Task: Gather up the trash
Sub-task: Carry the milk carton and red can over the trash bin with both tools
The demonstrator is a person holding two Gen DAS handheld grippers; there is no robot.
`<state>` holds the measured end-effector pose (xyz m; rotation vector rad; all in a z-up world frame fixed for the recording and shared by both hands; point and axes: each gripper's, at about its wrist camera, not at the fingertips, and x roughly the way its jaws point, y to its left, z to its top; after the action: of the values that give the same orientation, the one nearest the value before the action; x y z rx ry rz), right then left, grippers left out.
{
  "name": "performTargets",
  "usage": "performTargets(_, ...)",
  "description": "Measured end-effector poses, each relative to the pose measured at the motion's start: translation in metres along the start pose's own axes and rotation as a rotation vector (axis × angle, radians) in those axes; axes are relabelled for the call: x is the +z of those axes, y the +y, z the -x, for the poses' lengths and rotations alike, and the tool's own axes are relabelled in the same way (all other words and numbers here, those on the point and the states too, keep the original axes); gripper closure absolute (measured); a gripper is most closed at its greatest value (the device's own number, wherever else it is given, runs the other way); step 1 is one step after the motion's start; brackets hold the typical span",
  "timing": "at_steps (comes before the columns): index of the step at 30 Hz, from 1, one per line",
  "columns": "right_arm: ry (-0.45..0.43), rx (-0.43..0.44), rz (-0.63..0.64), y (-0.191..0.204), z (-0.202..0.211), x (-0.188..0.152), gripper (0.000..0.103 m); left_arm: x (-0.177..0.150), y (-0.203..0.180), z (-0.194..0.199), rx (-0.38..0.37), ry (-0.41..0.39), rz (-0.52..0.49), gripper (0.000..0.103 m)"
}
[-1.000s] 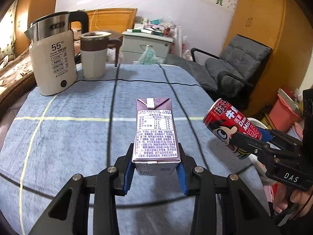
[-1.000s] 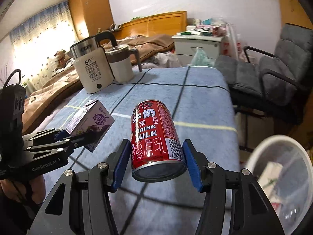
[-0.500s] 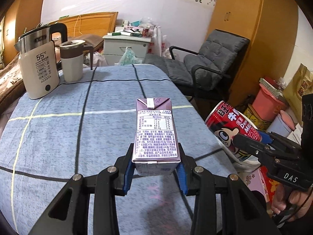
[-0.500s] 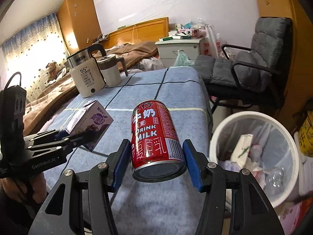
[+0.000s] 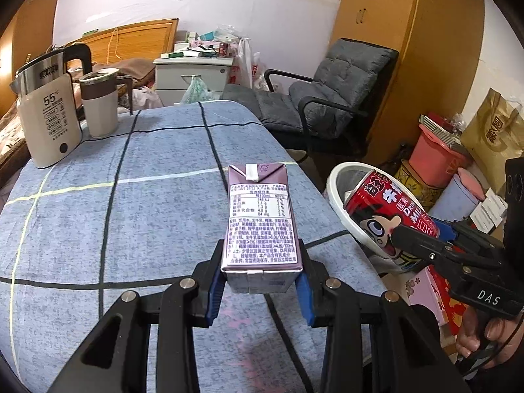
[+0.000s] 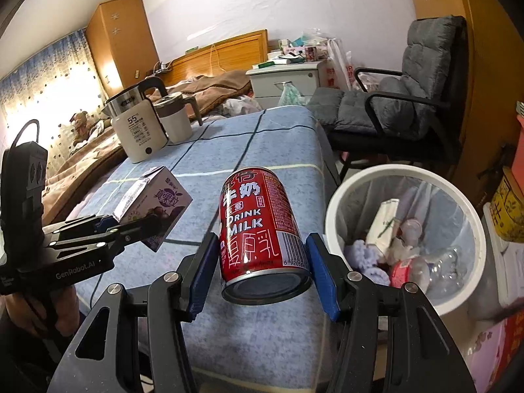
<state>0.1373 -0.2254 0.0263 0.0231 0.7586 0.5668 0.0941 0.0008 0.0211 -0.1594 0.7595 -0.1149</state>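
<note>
My left gripper [image 5: 260,290] is shut on a purple drink carton [image 5: 258,219] and holds it above the blue tablecloth near the table's right edge; the carton also shows in the right wrist view [image 6: 154,204]. My right gripper [image 6: 263,276] is shut on a red milk can [image 6: 262,226], held above the table's edge beside a white trash bin [image 6: 347,193]. The can also shows in the left wrist view [image 5: 389,213], in front of the bin's rim [image 5: 337,177]. The bin holds a carton, bottles and other trash.
A white kettle [image 5: 46,114] and a lidded mug [image 5: 98,101] stand at the table's far left. A grey armchair [image 5: 330,98] stands behind the bin. A pink bucket [image 5: 435,154], a paper bag and boxes sit on the floor at right.
Both grippers have swung to the right with their loads. The bin has come fully into the right wrist view and its rim now shows behind the can in the left wrist view.
</note>
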Motion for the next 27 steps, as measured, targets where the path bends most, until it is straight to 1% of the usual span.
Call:
performTargets(8, -0.001, -0.037, -0.040, -0.022, 0.008, -0.008, 0.047, 0.003, -0.021, -0.011, -0.038, 0.014, -0.027, 0.064)
performTargets(14, -0.010, -0.089, -0.089, -0.051, 0.020, -0.014, 0.047, 0.007, -0.042, -0.024, -0.077, 0.027, -0.059, 0.064)
performTargets(27, -0.036, -0.192, -0.188, -0.109, 0.037, -0.017, 0.047, 0.025, -0.094, -0.052, -0.163, 0.029, -0.142, 0.064)
